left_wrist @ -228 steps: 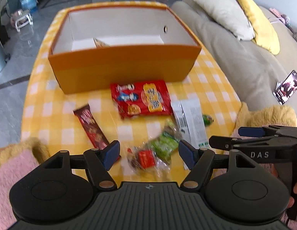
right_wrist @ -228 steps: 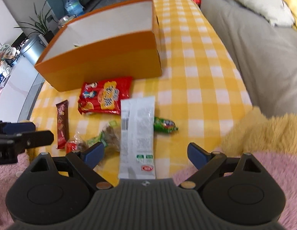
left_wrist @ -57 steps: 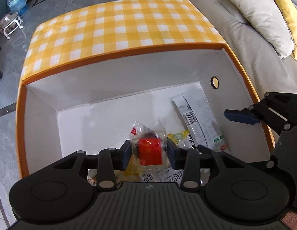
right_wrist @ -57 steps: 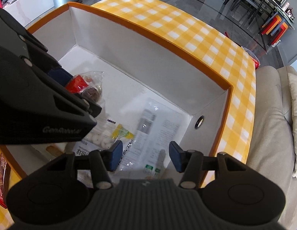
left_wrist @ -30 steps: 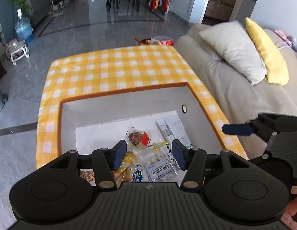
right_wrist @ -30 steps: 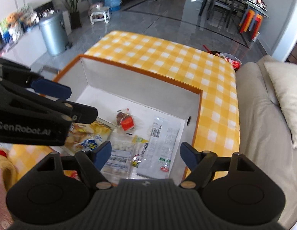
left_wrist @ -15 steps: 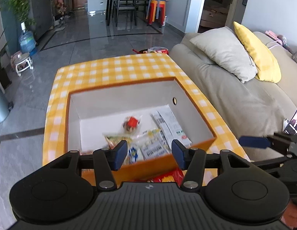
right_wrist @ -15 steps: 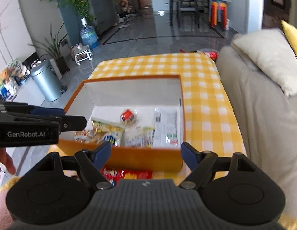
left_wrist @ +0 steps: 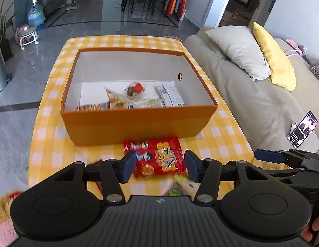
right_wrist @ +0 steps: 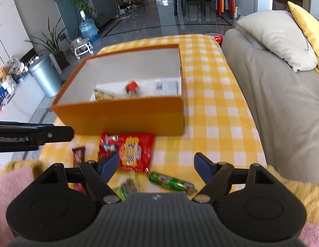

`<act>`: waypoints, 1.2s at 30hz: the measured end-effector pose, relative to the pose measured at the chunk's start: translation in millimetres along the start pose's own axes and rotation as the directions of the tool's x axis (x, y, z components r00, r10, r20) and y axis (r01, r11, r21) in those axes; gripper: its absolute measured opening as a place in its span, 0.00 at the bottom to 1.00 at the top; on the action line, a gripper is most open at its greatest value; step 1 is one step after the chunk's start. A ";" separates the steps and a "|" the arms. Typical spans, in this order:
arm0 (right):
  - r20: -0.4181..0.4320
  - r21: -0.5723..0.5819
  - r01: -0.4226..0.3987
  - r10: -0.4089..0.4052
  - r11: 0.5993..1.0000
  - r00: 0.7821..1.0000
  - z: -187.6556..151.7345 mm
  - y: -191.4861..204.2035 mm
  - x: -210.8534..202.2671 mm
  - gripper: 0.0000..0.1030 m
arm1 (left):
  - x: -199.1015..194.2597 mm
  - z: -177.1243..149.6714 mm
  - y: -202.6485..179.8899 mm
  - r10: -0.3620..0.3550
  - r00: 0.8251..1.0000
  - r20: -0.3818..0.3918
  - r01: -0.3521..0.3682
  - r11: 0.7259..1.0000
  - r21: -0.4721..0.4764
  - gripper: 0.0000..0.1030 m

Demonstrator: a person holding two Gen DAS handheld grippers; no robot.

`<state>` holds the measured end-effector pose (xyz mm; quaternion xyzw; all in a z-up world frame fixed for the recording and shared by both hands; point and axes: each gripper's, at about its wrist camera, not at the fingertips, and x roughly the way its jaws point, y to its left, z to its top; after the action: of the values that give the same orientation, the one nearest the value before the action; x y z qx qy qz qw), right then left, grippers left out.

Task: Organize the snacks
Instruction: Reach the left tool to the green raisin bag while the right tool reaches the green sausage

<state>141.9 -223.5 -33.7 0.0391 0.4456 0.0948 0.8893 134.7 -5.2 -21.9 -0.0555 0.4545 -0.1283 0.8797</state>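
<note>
Both grippers, left (left_wrist: 160, 165) & right (right_wrist: 156, 164), backed out of orange cardboard box (left_wrist: 138, 124), jaws released/empty; several snacks boxed, red flat snack pack (left_wrist: 155, 157), green candy tube (right_wrist: 171, 182), brown bar (right_wrist: 78, 155) left on yellow-checked tablecloth (right_wrist: 211, 113).

Box's near wall (left_wrist: 138, 123) hides front snacks, green pkts (left_wrist: 178, 187) blurred & half under left gripper (left_wrist: 160, 167), brown bar (right_wrist: 78, 156) partly hidden.

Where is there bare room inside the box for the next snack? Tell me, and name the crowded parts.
Free: the floor of the orange box along its left wall and far wall, behind the red-topped clear packet. Crowded: the near side, where packets overlap, and the right side, under the white wrapper.
</note>
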 end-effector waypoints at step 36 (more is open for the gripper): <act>-0.217 -0.373 -0.110 0.028 0.921 0.976 -39.3 -17.6 75.2 0.58 | 97.1 -47.8 -47.3 0.009 0.931 -0.366 0.094 0.960 0.265 0.70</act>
<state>156.8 -226.0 -119.0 -0.1295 0.5070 0.2149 0.8246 141.2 -76.6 -115.8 0.0831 0.5855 -0.2180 0.7764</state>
